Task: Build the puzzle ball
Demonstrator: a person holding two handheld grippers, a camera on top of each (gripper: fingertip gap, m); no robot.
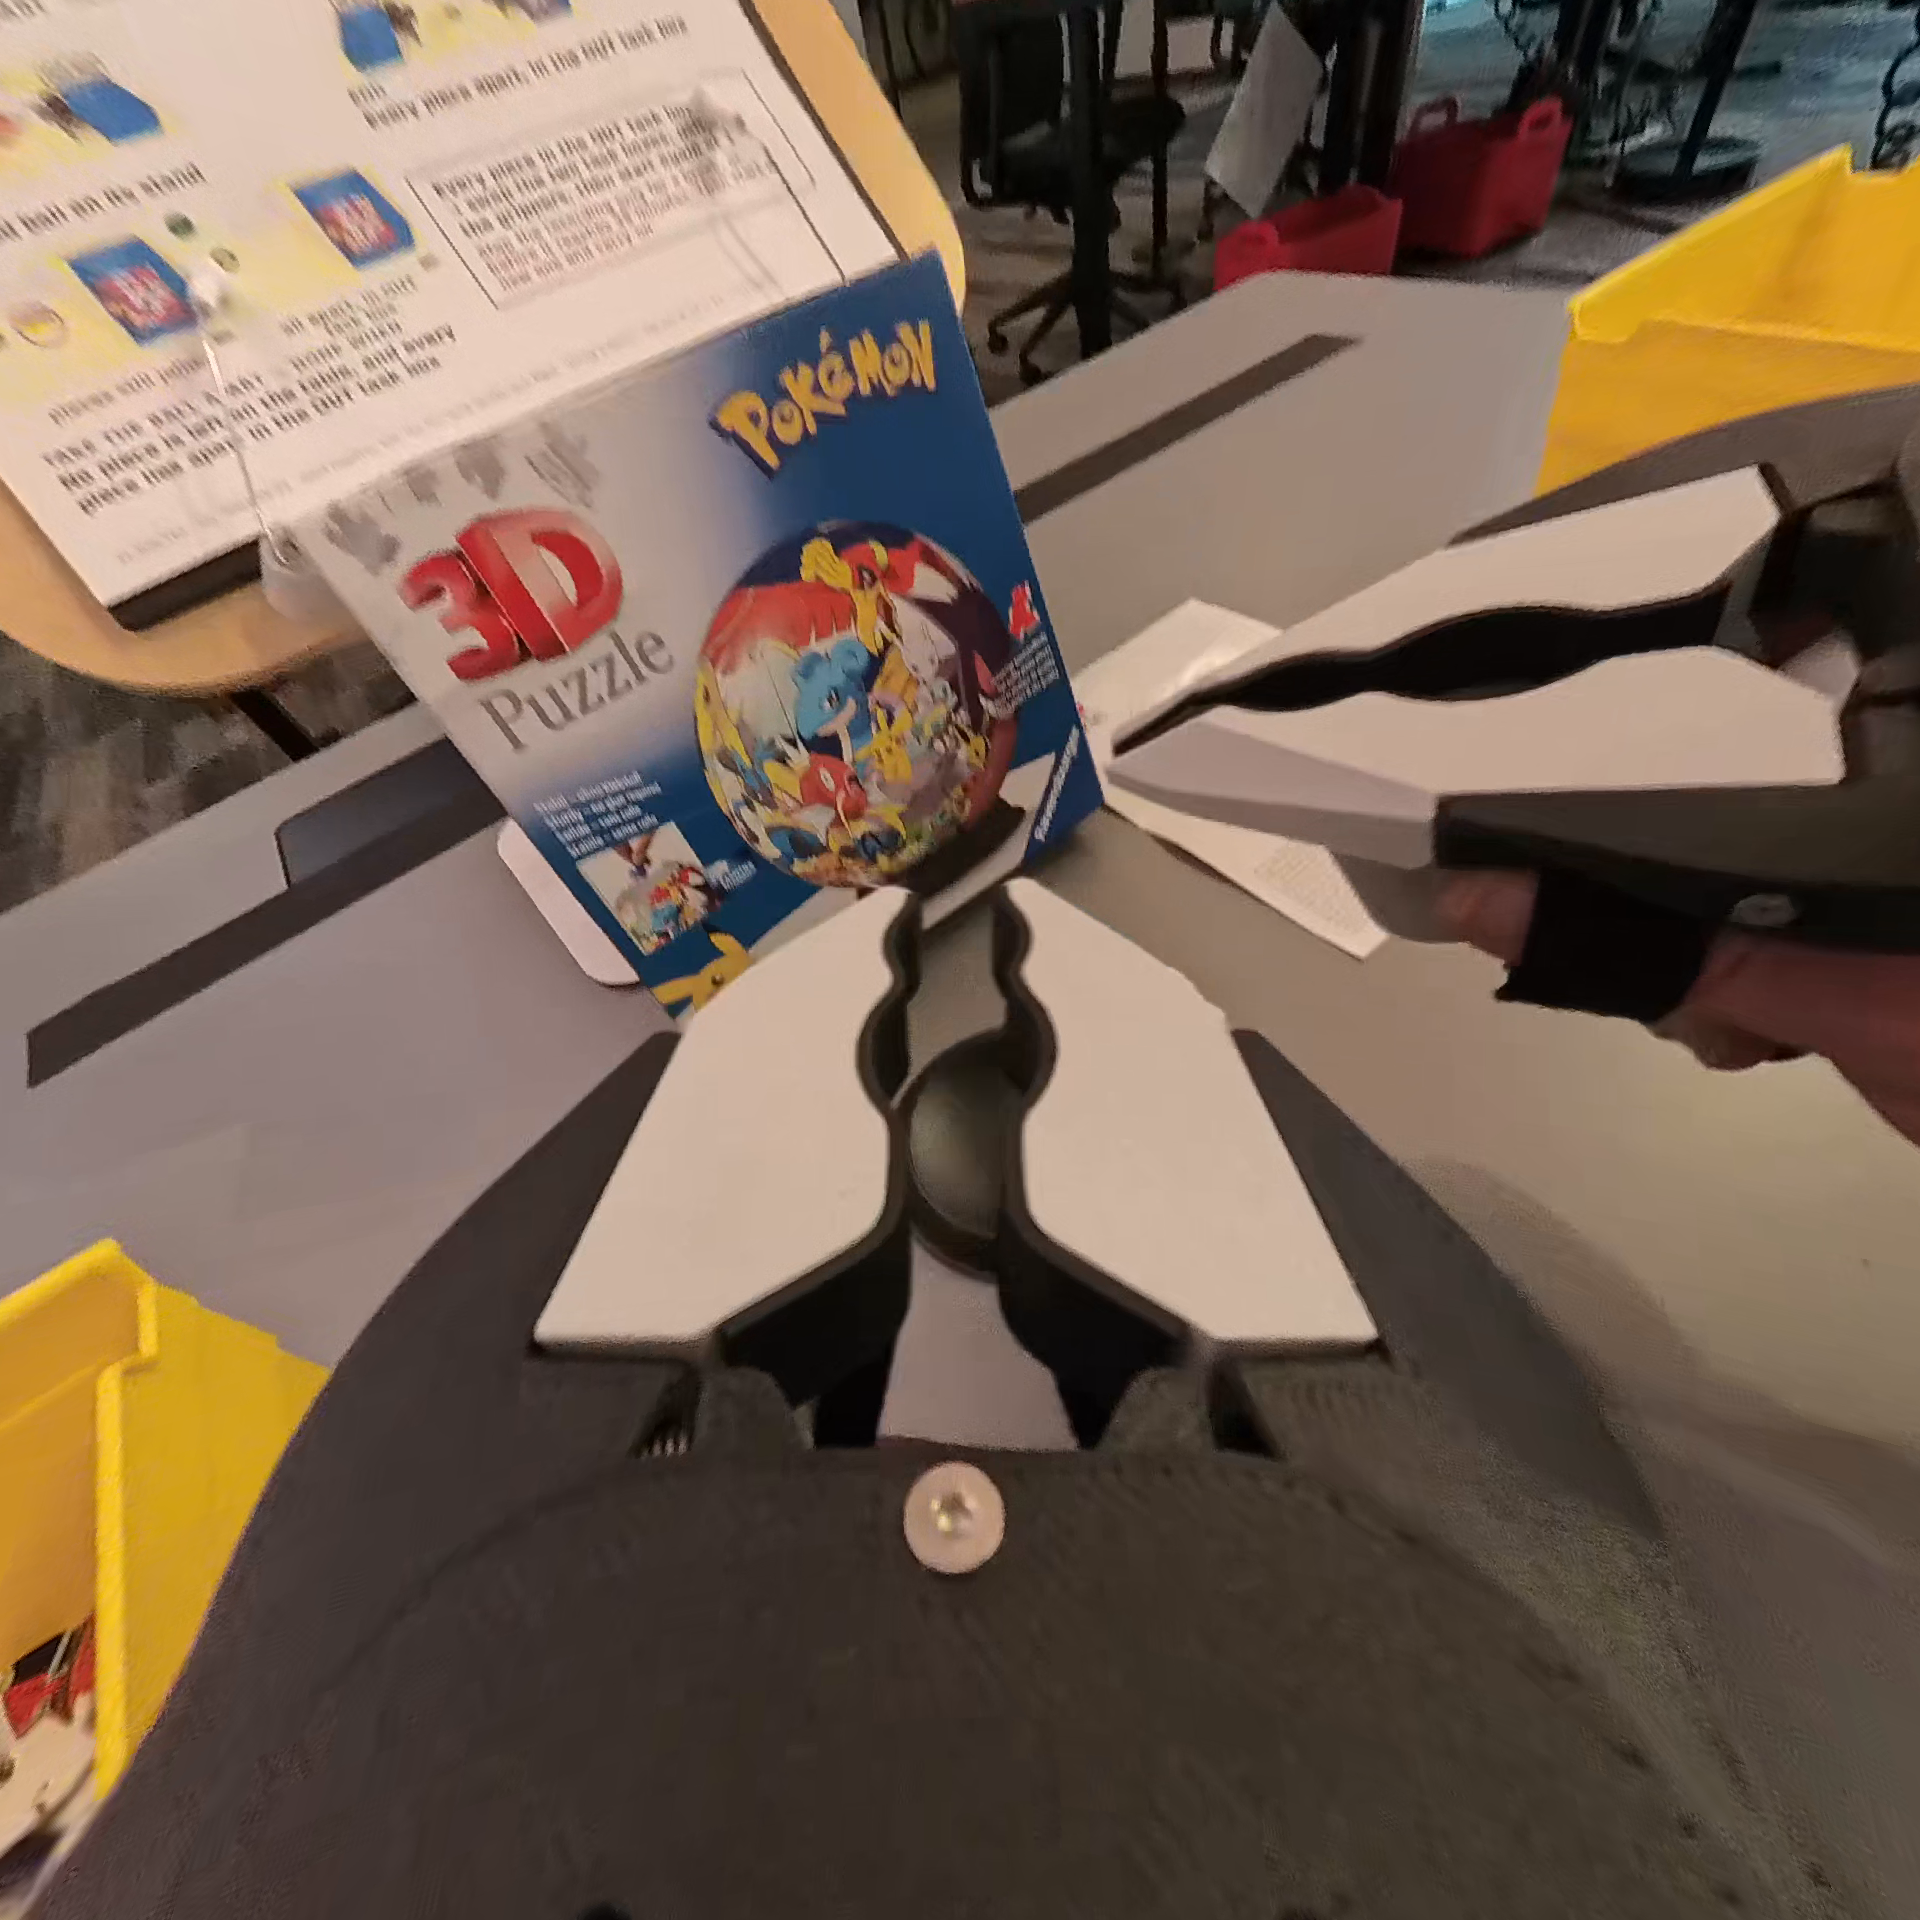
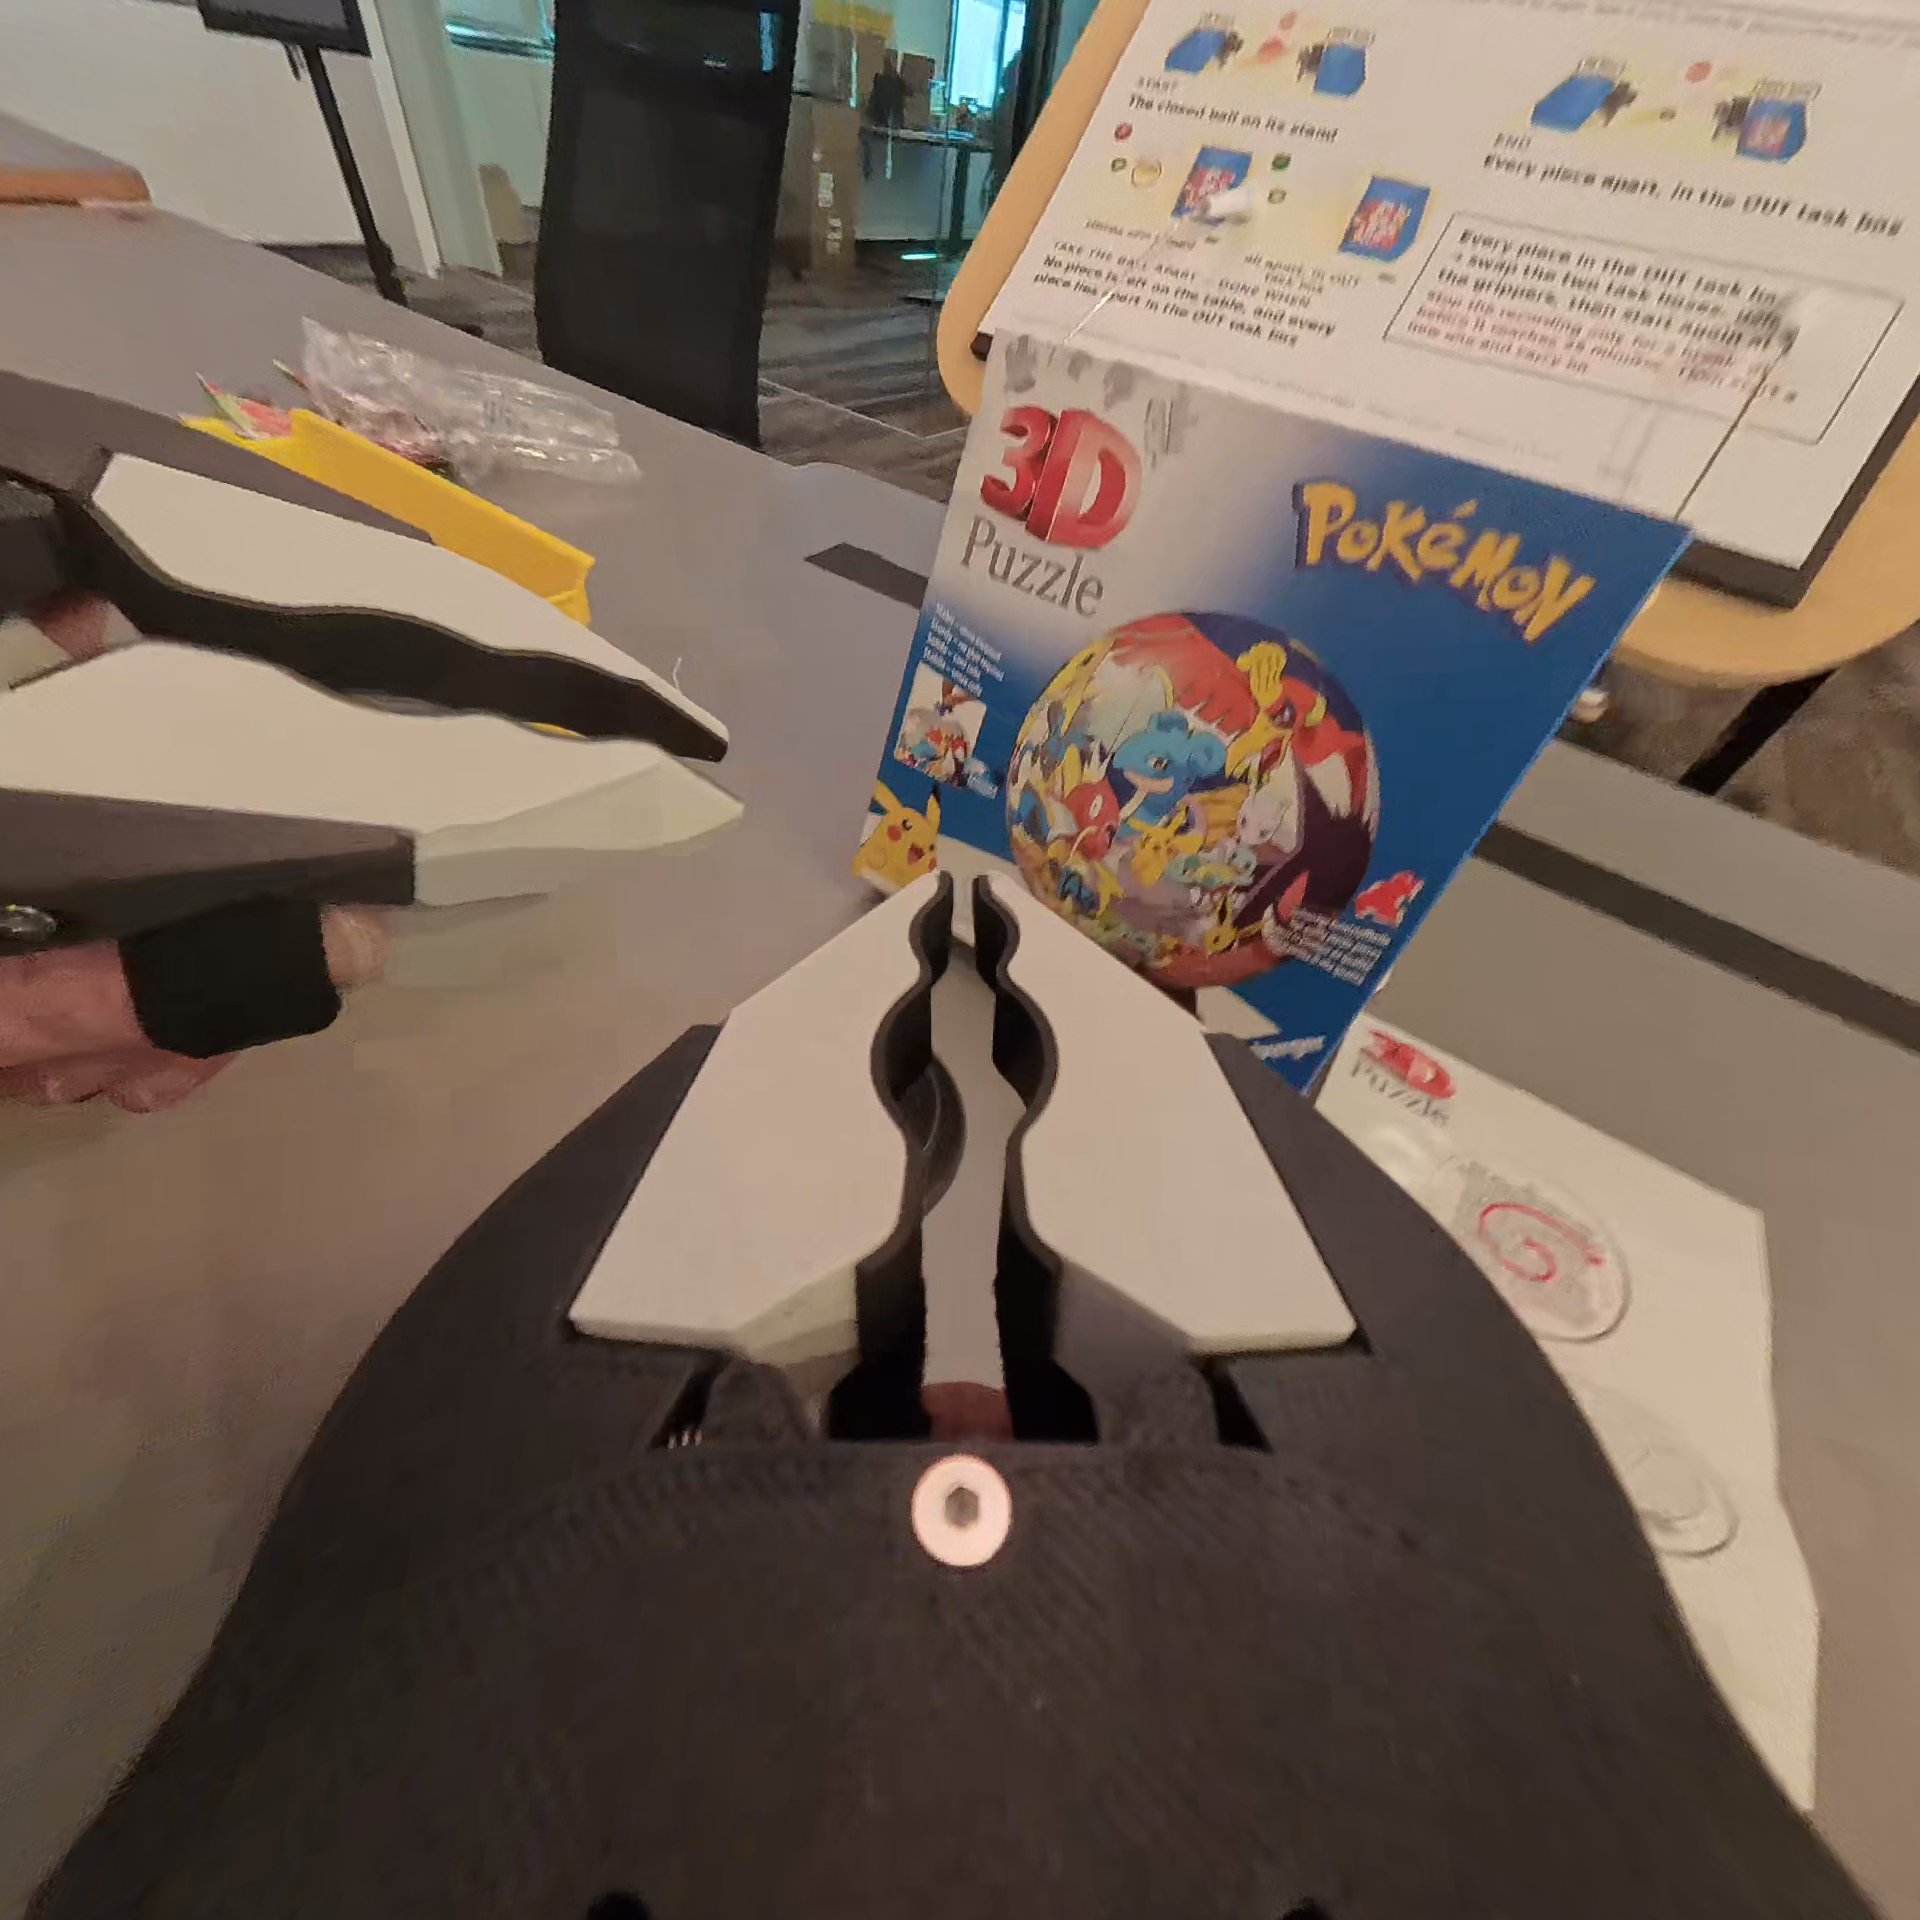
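The left gripper (image 1: 961, 894) grips a dark round piece (image 1: 958, 1153) between its fingers. The right gripper (image 2: 961, 888) is nearly closed, holding nothing. The puzzle box (image 1: 748, 634) stands upright on the grey table (image 1: 312, 1091) just ahead, with yellow bins (image 1: 1745, 343) at the sides and an instruction sheet (image 2: 1538, 1278) beside it.
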